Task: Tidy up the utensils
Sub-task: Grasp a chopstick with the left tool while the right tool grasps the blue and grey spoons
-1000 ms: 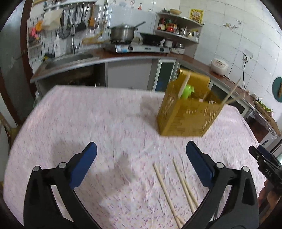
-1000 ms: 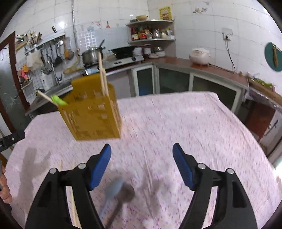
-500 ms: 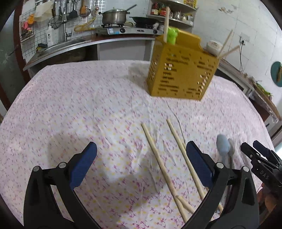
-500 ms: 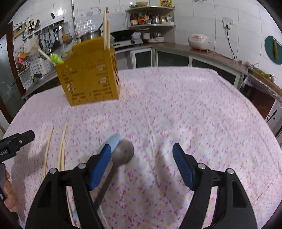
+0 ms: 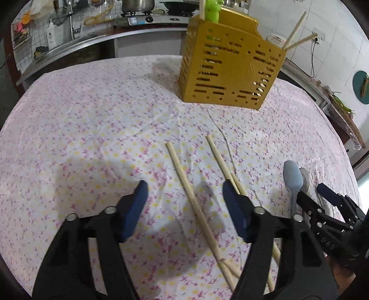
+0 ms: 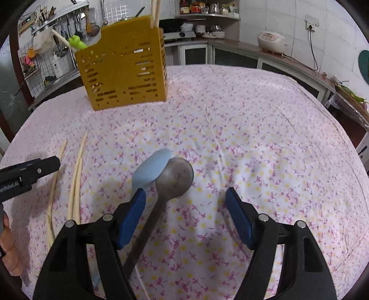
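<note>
A yellow slotted utensil holder (image 5: 228, 69) (image 6: 124, 71) stands on the table with chopsticks and a green-ended utensil in it. Several loose wooden chopsticks (image 5: 191, 196) (image 6: 76, 175) lie on the cloth. My left gripper (image 5: 184, 198) is open, low over one chopstick, which lies between its fingers. A light blue spoon (image 6: 150, 170) (image 5: 293, 180) and a metal spoon (image 6: 175, 177) lie side by side. My right gripper (image 6: 185, 205) is open, with the metal spoon's handle between its fingers and the blue spoon by its left finger.
The table carries a pink flowered cloth (image 5: 92, 120) (image 6: 253, 129). Behind it runs a kitchen counter with a sink, a stove and pot (image 5: 136, 4), and a rice cooker (image 6: 272, 42). The table's right edge drops off near a dark cabinet.
Both grippers have come down and forward toward the table. The left now straddles a chopstick and the right straddles the spoons. Both stay open.
</note>
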Demonstrator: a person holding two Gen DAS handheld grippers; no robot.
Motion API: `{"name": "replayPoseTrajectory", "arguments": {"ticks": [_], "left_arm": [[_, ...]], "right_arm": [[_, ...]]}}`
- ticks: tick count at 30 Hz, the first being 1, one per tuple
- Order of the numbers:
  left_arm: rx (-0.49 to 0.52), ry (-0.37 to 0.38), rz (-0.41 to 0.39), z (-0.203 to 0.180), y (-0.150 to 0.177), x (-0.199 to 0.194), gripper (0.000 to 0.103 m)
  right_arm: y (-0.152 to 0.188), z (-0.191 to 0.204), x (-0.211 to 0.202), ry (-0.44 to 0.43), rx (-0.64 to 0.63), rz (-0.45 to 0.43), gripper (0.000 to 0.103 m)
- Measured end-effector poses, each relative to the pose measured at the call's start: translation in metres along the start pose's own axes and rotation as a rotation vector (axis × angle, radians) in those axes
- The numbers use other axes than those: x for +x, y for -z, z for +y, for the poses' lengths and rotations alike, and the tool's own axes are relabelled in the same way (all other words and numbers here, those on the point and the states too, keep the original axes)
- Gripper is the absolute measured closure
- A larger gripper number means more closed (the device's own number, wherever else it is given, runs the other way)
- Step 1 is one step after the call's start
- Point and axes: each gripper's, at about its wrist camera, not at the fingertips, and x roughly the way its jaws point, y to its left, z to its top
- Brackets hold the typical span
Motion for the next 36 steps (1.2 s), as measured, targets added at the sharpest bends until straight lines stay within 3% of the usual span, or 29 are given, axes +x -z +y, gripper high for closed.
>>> {"name": "replayPoseTrajectory", "arguments": {"ticks": [4,8,12,14,19,33,36], "left_arm": [[0.01,-0.01,0.035,-0.005,-0.002,0.013,0.055],[0.018,-0.03,0.043,-0.009,-0.007,0.019,0.055],[0.035,-0.043,0.049,-0.01,-0.011,0.023,0.065],[0.039,-0.044,0.055,-0.009,-0.012,0.022,0.071],[0.033,-0.03,0.063,-0.003,-0.016,0.024,0.086],[0.063,0.038,0.077,-0.005,-0.022,0.021,0.098],[0.07,0.047,0.072,-0.007,-0.022,0.015,0.098]], "right_arm": [[-0.001,-0.006,0.002,-0.008,0.018,0.009,0.05],[-0.008,-0.009,0.008,-0.009,0.03,0.032,0.052],[-0.017,-0.005,0.015,0.018,0.023,0.052,0.059],[-0.02,-0.005,0.016,0.014,0.021,0.059,0.072],[-0.023,-0.009,0.017,-0.011,0.02,0.069,0.074],[-0.023,-0.022,0.015,-0.093,0.007,0.098,0.079],[-0.025,-0.024,0.015,-0.096,0.008,0.103,0.09]]}}
